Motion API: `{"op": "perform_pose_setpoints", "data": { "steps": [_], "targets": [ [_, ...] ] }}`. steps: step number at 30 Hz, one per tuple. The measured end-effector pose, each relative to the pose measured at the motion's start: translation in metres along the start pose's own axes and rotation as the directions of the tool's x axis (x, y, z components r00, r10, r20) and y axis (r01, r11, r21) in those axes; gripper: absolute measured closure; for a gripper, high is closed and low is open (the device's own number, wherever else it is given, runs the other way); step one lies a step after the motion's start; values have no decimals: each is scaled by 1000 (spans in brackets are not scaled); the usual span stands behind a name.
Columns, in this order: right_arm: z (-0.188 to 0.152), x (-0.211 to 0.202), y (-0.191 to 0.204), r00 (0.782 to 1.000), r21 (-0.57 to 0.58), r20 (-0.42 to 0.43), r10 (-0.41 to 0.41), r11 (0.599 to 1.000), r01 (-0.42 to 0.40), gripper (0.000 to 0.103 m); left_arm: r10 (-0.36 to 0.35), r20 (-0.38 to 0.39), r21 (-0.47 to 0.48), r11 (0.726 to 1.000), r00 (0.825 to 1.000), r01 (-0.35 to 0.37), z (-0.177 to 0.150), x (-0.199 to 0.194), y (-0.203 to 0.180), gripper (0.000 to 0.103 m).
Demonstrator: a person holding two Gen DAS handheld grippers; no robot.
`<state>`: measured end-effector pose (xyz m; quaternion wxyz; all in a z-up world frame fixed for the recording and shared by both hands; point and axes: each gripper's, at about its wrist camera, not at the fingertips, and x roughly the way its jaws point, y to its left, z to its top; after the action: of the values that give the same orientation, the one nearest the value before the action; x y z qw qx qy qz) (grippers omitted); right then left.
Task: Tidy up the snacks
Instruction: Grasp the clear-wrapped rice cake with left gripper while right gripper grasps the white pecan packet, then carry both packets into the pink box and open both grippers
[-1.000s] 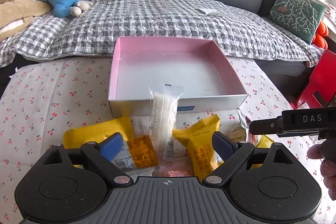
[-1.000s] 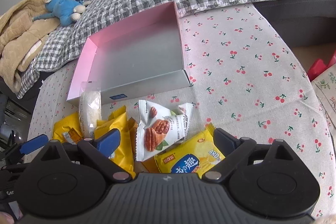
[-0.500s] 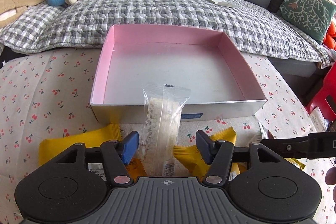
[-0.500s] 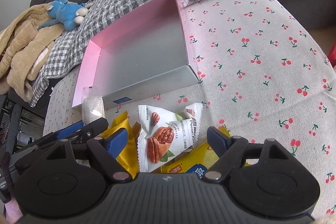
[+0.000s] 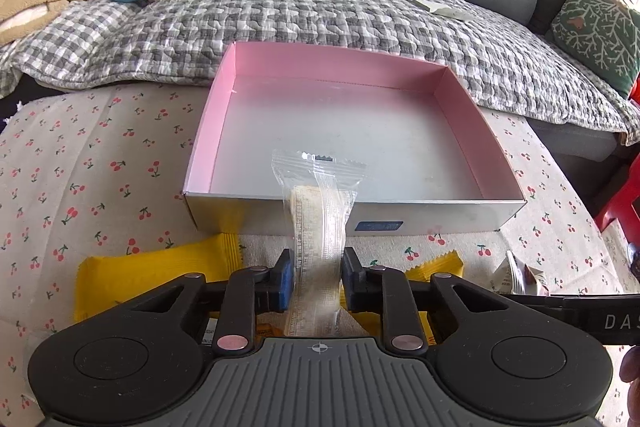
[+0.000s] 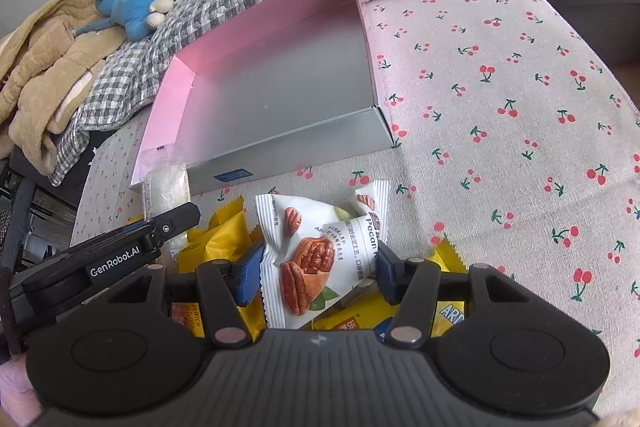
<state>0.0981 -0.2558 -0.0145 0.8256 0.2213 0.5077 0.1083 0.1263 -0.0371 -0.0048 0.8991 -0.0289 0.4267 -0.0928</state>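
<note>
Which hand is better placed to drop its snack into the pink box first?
Left, probably. The left hand-held gripper is closing on the clear packet, centred before the pink box; the right faces its corner.

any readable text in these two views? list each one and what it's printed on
"GenRobot.AI": side of the left gripper, seen in the right wrist view.
"DAS", cut off at the frame edge: side of the right gripper, seen in the left wrist view.
"Pecan", cut off: white pecan packet.
"ARD", cut off: yellow packet.
Chinese print on the packets and the blue label on the box: too small to read.
</note>
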Motion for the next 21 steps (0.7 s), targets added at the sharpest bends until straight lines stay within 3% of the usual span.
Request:
{"op": "perform_pose_setpoints", "data": {
  "steps": [9,15,21],
  "targets": [
    [5,-16,-1,998,23,51,25,999,-26,52,-26,24,1,1000,999,26,10,-25,1,87],
    [13,-32,-4,990,55,120,73,995,-80,52,-44,77,3,999,996,44,25,-45,-4,87],
    [27,-36,-6,976,86,170,135,985,-151,52,-18,121,-5,1000,992,19,52,-44,-6,87]
  ]
}}
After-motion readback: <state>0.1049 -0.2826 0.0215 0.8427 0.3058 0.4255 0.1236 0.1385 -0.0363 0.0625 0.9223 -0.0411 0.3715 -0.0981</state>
